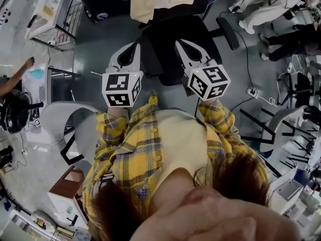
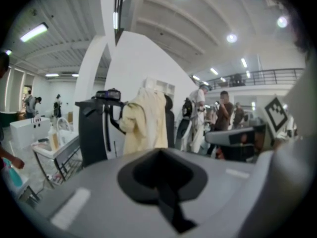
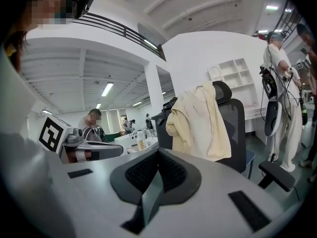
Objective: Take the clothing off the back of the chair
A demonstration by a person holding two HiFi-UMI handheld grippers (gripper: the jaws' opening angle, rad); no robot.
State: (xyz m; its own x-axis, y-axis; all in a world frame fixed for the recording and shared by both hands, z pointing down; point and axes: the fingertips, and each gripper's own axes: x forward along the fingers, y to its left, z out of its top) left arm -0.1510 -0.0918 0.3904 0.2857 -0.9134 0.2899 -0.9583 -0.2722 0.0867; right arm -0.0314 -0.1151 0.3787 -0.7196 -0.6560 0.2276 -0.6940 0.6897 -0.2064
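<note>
A cream garment [image 1: 159, 0] hangs over the back of a black office chair [image 1: 175, 44] just ahead of me. In the right gripper view the garment [image 3: 199, 124] covers the left part of the mesh chair back [image 3: 238, 128], below the headrest. The left gripper view shows the garment [image 2: 146, 123] further off, at the middle. My left gripper [image 1: 134, 48] and right gripper [image 1: 179, 45] are held side by side over the chair seat, short of the garment. Both are shut with nothing between the jaws.
A wire cart [image 1: 56, 20] stands at the left. People stand at the right [image 1: 271, 14], and cables [image 1: 261, 97] lie on the floor there. A white curved partition [image 2: 143, 63] rises behind the chair. The chair's armrest [image 3: 276, 175] juts out at the right.
</note>
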